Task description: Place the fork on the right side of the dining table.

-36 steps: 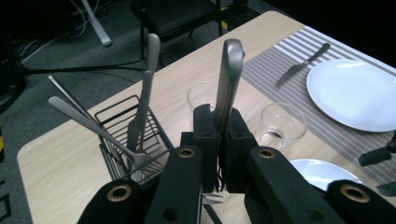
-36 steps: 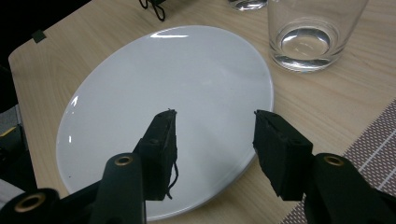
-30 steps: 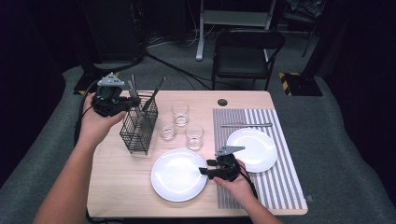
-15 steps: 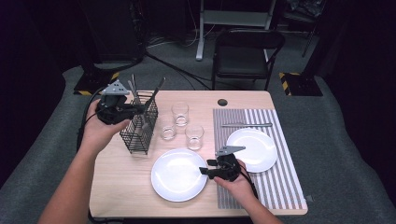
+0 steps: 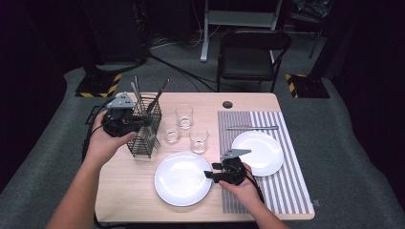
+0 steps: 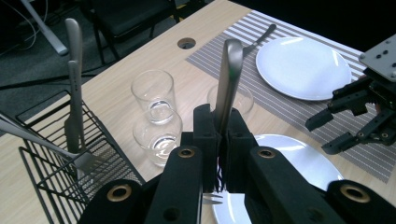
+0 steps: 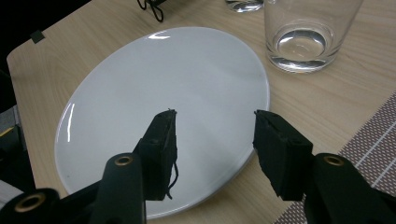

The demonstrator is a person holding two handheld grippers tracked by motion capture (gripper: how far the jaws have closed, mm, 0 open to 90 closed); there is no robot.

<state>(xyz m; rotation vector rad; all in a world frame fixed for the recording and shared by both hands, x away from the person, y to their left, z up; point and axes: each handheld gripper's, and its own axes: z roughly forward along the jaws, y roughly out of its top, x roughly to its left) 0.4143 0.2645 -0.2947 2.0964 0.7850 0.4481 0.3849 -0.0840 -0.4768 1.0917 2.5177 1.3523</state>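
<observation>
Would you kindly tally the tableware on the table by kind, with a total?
Round white plates: 2
Clear drinking glasses: 3
Black wire cutlery basket: 1
Silver cutlery pieces I can tell apart: 4, one clamped in the left gripper
Total: 10

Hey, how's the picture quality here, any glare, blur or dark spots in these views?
High view: table evenly lit, surroundings nearly black. Left gripper view: glare streaks on the fork handle, jaws at the bottom soft. Right gripper view: bright reflections along the plate rim, glass cut off at the top.
</observation>
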